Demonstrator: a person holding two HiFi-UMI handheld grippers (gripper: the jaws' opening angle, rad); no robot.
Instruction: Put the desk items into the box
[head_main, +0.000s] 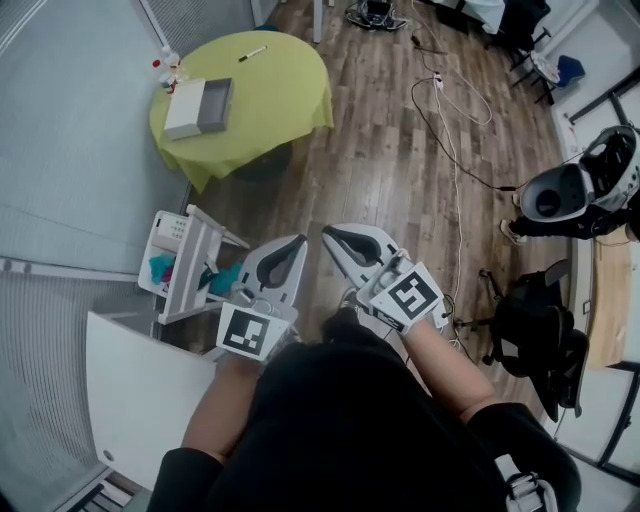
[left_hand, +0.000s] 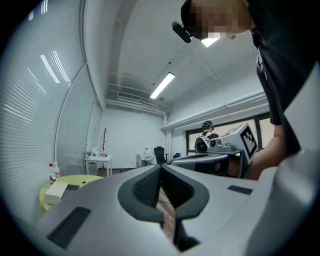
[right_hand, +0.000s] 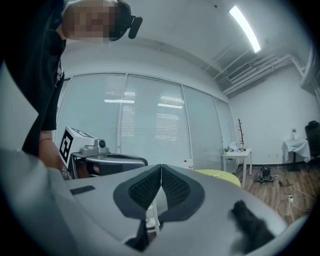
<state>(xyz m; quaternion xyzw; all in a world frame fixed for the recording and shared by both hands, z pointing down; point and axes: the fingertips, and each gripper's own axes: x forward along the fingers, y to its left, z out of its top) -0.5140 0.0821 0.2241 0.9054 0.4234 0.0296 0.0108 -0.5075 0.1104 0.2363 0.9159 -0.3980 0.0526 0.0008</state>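
Left gripper (head_main: 296, 243) and right gripper (head_main: 330, 236) both closed tight, nothing held, at lower centre. Box (head_main: 212, 106) sat near left edge of round table (head_main: 280, 85), upper left; marker (head_main: 252, 53) near far edge. Open wood floor (head_main: 400, 170) lay between.

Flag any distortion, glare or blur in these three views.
Head view: sharp and evenly lit, edges bowed; the round yellow-green table reads clearly. Left gripper view: strong fisheye, black corners, the long ceiling strip light blown white. Right gripper view: same fisheye and dark corners; its bright ceiling tube light glares.
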